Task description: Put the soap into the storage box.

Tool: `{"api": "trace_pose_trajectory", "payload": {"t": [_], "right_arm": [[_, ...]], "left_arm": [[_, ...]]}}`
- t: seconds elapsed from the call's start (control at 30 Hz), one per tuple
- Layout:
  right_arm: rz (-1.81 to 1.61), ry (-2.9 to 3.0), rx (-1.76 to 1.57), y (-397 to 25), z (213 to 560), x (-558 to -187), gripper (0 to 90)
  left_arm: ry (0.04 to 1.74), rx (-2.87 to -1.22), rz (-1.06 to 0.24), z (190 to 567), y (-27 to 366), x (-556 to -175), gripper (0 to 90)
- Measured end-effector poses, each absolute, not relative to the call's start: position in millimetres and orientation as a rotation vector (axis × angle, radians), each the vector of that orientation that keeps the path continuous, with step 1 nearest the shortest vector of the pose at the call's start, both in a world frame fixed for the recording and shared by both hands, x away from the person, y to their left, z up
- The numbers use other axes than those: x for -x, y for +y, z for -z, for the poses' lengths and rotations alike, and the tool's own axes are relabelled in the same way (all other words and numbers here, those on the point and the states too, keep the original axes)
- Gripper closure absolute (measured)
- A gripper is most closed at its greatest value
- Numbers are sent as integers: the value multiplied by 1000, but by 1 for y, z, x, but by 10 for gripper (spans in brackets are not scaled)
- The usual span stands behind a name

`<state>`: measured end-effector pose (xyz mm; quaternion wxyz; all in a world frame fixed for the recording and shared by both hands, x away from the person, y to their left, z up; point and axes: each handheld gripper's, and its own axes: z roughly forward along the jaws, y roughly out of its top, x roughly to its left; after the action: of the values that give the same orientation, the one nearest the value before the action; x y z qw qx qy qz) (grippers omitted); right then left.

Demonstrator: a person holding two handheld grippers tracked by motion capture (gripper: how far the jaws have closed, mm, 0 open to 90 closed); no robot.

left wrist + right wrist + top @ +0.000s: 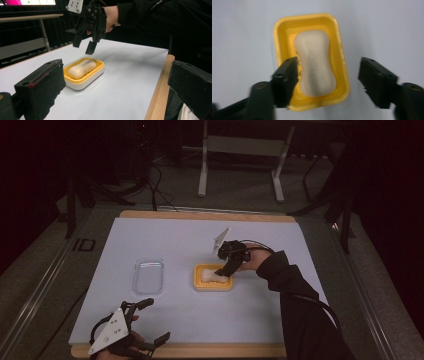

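A pale bar of soap [315, 62] lies in a yellow soap dish [280, 32] on the white table cover. In the high view the dish [200, 285] sits near the middle with the soap [210, 278] inside. My right gripper [223, 270] hovers just above the dish, open, its jaws spread to either side of the soap and not touching it. From the left gripper view the right gripper [83, 46] hangs over the soap [82, 68]. My left gripper [152, 320] rests open at the table's front left edge, nothing between its jaws.
A clear plastic lid or tray [148, 275] lies left of the dish. The wooden table edge [200, 351] runs along the front. A metal stand [242, 150] and cables [160, 190] are on the floor beyond the table.
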<state>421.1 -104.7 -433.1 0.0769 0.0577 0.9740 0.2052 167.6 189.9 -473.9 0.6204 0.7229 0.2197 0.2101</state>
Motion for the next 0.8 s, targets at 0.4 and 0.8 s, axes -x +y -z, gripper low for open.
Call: {"api": "trace_pose_trajectory", "payload": {"t": [0.4,0.8], "right_arm": [[-684,2855,-475,-136,425,-424,129],[-789,2766,-681,-162,427,-407,119]], "left_arm": [[505,-1667,-485,474,189,-168,11],[509,-1664,-486,474,190,-168,11]]}}
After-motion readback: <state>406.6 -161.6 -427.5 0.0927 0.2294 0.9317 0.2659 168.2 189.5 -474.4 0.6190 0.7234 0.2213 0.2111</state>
